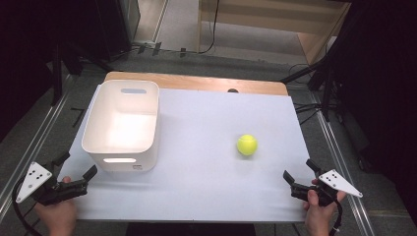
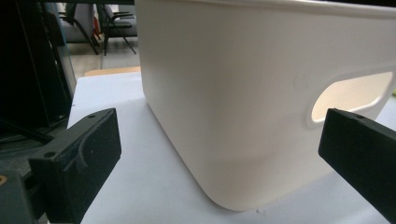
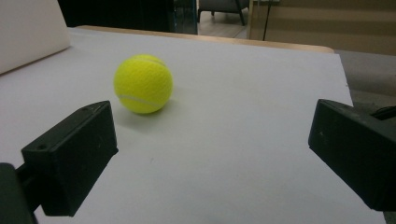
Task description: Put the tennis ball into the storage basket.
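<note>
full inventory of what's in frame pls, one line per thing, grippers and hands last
tennis ball: 1, yellow-green, right half of the table, lying free ahead of the right gripper.
bin: 1, white plastic with handle slots, left half of the table, upright, nothing seen inside.
table: 1, white top with a wooden strip along the far edge.
cables: several, black, on the grey floor beyond and right of the table.
left gripper: 1, black, jaws open, near-left corner, pointing at the bin.
right gripper: 1, black, jaws open, near-right edge, short of the ball.
hands: 2, one on each gripper, bottom edge.
</note>
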`<action>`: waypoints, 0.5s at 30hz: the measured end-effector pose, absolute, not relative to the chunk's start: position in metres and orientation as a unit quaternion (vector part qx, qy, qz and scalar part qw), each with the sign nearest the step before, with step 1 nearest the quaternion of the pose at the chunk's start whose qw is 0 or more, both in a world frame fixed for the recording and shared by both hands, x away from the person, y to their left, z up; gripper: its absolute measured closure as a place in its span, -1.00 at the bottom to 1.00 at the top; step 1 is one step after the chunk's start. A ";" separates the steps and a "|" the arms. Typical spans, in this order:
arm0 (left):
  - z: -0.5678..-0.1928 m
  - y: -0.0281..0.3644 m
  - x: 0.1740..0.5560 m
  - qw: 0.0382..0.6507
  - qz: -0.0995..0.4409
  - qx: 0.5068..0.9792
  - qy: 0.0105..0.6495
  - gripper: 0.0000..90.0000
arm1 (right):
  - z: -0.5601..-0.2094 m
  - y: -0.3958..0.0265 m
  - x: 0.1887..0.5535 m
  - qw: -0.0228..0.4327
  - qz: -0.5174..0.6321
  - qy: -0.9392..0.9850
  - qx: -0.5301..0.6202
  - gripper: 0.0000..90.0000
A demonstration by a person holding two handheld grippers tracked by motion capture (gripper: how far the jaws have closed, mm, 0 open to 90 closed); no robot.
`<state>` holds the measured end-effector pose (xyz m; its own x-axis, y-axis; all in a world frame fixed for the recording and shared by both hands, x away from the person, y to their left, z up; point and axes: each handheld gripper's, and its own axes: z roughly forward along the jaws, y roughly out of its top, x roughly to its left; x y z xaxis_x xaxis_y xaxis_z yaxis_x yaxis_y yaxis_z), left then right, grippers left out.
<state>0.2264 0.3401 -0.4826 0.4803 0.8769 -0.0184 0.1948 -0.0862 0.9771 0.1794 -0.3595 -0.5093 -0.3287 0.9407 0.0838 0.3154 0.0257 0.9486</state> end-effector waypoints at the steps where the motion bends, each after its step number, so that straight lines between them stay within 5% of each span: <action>1: -0.483 0.340 0.226 0.543 0.314 0.668 0.401 -1.00 | -0.509 -0.360 0.179 0.313 0.499 0.644 0.488 -1.00; 15: -0.484 0.335 0.225 0.532 0.323 0.676 0.394 -1.00 | -0.500 -0.354 0.184 0.303 0.495 0.663 0.473 -1.00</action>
<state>0.2255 0.3350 -0.4841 0.4811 0.8765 0.0167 0.1893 -0.1225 0.9742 0.1839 -0.3537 -0.4995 -0.3695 0.9269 0.0665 0.3277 0.0630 0.9427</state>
